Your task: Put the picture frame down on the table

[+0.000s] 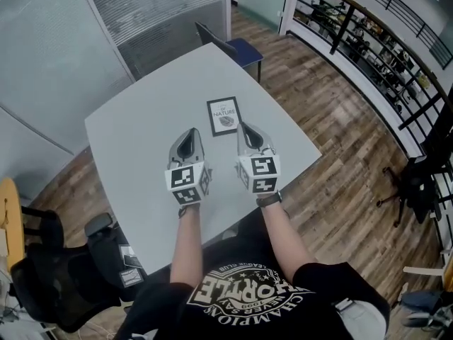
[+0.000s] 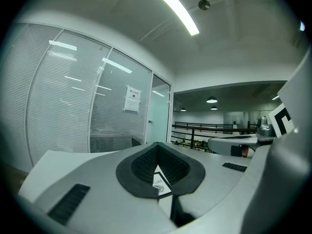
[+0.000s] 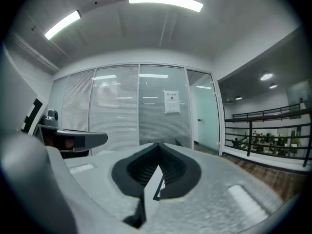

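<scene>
The picture frame [image 1: 224, 116], black-edged with a white printed card, lies flat on the grey table [image 1: 141, 126], past the middle. Both grippers hover on the near side of it, apart from it. The left gripper [image 1: 189, 136] is to the frame's lower left and the right gripper [image 1: 246, 128] is just to its right. Each has its jaws closed together with nothing held. In the left gripper view the frame [image 2: 161, 184] shows through the hollow below the gripper's [image 2: 157, 145] tips. In the right gripper view only a sliver of the frame [image 3: 161, 182] shows below the gripper's [image 3: 157, 145] tips.
A blue chair [image 1: 239, 48] stands at the table's far corner. A black office chair [image 1: 64, 275] sits at the near left. Glass walls with blinds [image 1: 148, 6] close the back, and a black railing [image 1: 382, 55] runs along the right over wood flooring.
</scene>
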`<action>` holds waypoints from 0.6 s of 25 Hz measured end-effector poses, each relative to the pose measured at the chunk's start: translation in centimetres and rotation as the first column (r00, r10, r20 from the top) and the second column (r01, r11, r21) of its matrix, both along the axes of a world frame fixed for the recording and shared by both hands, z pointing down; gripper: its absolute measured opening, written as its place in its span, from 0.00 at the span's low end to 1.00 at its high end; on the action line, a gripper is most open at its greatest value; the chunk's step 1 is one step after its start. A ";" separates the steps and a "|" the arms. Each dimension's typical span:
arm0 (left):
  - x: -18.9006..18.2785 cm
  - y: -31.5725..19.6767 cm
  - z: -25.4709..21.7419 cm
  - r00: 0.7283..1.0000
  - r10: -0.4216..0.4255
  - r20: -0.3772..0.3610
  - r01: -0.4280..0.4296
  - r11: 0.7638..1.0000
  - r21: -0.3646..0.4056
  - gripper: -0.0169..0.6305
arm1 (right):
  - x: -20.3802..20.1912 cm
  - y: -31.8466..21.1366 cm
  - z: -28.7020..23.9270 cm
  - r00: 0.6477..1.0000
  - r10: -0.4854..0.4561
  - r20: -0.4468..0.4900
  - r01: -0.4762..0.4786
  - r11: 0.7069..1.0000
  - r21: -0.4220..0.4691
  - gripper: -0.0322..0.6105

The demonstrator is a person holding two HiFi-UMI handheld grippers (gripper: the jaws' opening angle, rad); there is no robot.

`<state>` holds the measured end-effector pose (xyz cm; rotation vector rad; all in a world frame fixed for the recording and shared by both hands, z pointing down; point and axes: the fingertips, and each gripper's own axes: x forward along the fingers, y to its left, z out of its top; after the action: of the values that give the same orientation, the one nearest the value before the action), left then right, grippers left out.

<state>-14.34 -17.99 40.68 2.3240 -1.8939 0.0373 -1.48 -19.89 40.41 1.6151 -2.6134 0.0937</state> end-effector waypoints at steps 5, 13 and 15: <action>-0.1 -0.6 0.9 1.000 -0.002 -0.011 0.002 1.000 -0.007 0.03 | 1.0 -0.6 0.2 1.000 0.024 -0.006 -0.024 1.000 0.000 0.04; -1.2 -1.8 1.2 1.000 -0.009 -0.002 0.009 1.000 -0.006 0.03 | 1.3 -2.1 1.0 0.999 0.039 -0.021 -0.039 0.999 -0.009 0.04; -1.8 -2.5 1.5 1.000 -0.015 -0.001 0.015 1.000 -0.009 0.03 | 0.9 -2.8 1.4 0.999 0.037 -0.028 -0.037 0.999 -0.013 0.04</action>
<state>-16.13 -20.50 42.23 2.3031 -1.9071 0.0431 -0.61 -22.67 41.77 1.6486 -2.5579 0.0903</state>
